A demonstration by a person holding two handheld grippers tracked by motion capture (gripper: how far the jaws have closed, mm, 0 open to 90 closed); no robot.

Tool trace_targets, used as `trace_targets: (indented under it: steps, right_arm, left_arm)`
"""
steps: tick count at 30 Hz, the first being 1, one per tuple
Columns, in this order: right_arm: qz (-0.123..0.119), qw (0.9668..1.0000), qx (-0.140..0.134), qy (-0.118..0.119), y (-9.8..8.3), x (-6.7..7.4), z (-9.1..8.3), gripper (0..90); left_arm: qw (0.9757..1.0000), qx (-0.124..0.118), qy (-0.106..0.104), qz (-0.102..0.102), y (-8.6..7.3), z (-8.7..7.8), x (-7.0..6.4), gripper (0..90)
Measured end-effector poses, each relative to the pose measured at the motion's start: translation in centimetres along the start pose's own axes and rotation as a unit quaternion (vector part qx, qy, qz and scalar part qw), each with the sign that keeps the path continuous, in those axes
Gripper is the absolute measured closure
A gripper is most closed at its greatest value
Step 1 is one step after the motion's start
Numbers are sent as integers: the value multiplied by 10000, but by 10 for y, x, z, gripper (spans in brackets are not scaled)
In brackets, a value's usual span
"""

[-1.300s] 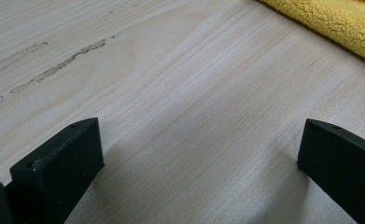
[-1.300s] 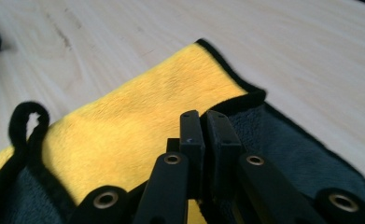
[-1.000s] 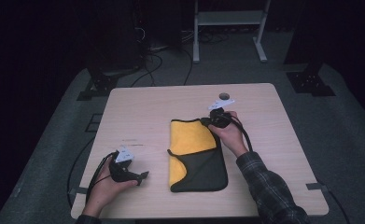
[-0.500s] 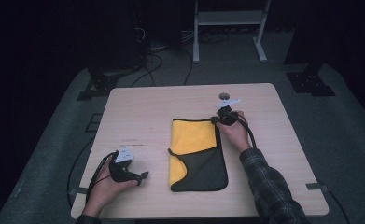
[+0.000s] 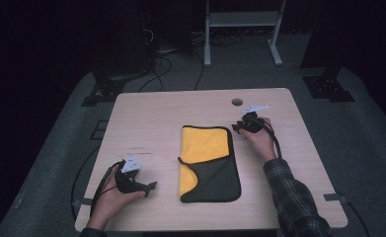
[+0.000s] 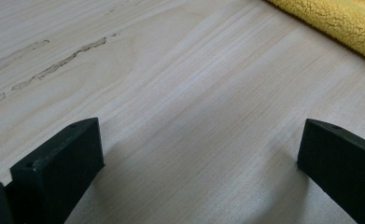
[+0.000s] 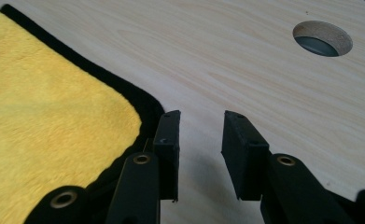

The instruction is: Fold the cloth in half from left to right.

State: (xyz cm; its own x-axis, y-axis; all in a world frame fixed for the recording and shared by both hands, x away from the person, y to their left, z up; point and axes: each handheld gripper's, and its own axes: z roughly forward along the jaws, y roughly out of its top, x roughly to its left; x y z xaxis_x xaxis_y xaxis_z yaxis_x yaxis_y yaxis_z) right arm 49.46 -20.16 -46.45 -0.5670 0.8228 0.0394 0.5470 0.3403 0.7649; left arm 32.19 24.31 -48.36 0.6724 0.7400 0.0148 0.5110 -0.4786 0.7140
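plainly, the risk lay at the far right corner of the folded yellow fleece cloth with black trim and a black flap point(image 5: 208, 163), which lay flat in the middle of the pale wooden table point(image 5: 156, 123). the right gripper point(image 7: 200, 135) sat just beside that corner, its jaws a little apart with bare wood between them, holding nothing. in my judgement, a grab from there could have closed on air, since the black hem lay to the side of the gap and not within it. a low, sliding approach might instead have pushed the corner along and rumpled the fold. the soft pile looked likely to bunch, so a pinch might have caught one layer and let the others sag.

the left gripper point(image 6: 196, 154) rested near the table's front left, well apart from the cloth in the high view, its jaws spread wide over bare wood. its trailing cable could have snagged the table edge.

the tabletop was light grained wood with scuffed pale streaks point(image 6: 59, 63) and a round cable hole point(image 7: 323, 38) near the far edge. around it the room was dark, with grey flooring, loose floor cables point(image 5: 175, 54) and a white metal frame point(image 5: 240, 24) behind.
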Motion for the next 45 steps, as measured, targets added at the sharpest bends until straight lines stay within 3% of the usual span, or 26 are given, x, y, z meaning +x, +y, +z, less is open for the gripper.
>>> trace_targets:
  steps: [6, 11, 18, 22, 28, 33, 39, 45]
  right_arm:
    - [2, 9988, -173, 458, -3, 16, -18, 666]
    - [-193, 9971, -173, 713, -3, 39, -26, 642]
    - [-483, 9897, -160, 1338, -3, 83, -28, 610]
    - [-613, 9834, -153, 1698, 1, 109, -23, 600]
    - [-901, 9748, -56, 2041, 4, 140, -13, 580]
    - [-985, 9681, -5, 2304, 5, 160, -5, 573]
    - [-1011, 9633, 95, 2483, 6, 177, 8, 564]
    - [-1057, 9620, 231, 2507, 5, 188, 25, 558]
  left_arm:
    - [10000, -1, 5, -4, 0, 0, 0, 0]
    - [10000, -1, 5, -5, 0, 0, 0, 0]
    - [10000, 0, 6, -4, 0, 0, 0, 0]
    - [10000, 0, 5, -3, 0, 0, 0, 0]
    - [10000, -1, 5, -1, 0, 0, 0, 0]
    - [10000, -1, 10, 7, 0, 0, 0, 0]
    - [10000, -7, 14, -4, 0, 0, 0, 0]
    - [10000, -7, 9, -13, 0, 0, 0, 0]
